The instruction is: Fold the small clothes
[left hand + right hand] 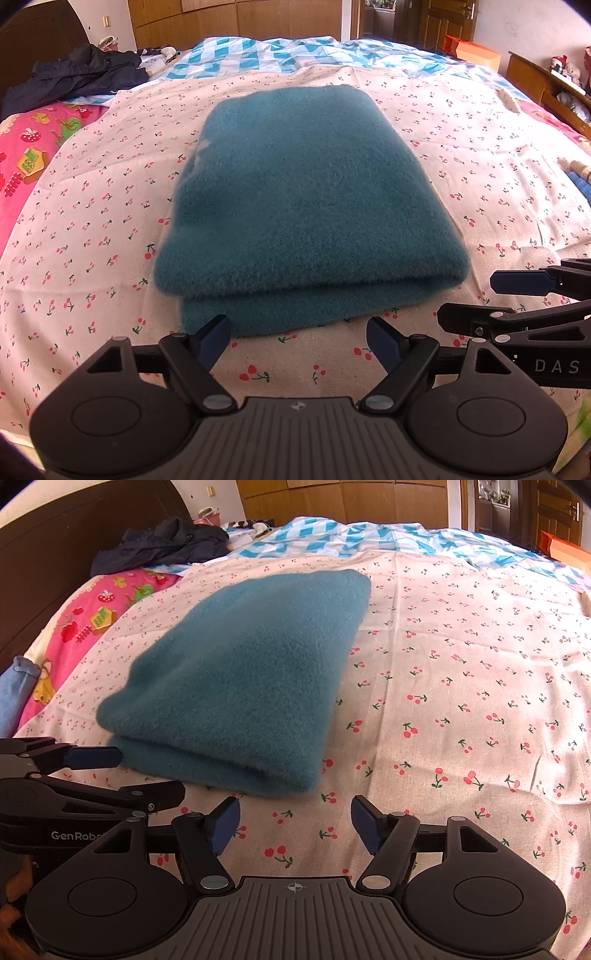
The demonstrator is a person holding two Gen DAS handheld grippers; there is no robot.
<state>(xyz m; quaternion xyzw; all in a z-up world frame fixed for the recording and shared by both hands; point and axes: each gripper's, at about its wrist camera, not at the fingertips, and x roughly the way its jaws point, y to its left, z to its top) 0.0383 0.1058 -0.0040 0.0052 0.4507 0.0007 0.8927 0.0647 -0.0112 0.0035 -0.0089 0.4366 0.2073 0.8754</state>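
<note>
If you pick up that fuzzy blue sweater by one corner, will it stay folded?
Probably not. The sweater looks soft and fuzzy, lying in loose folded layers on the bedsheet, so it would likely droop and unfold. Its fluffy surface should grip rather than slip. Both the left gripper and right gripper are open, not touching it.

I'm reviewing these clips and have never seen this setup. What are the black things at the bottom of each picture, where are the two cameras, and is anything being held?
There is no robot here: a person holds a two-finger gripper in each hand, and each gripper carries a fisheye camera that looks forward along its fingers. One picture comes from the left gripper, the other from the right gripper; each also shows the other gripper at its edge. Both are open and hold nothing. Ahead of them a teal garment, fuzzy and already folded in layers, lies on a cherry-print sheet spread over a bed. Dark clothes are piled at the far left of the bed.
</note>
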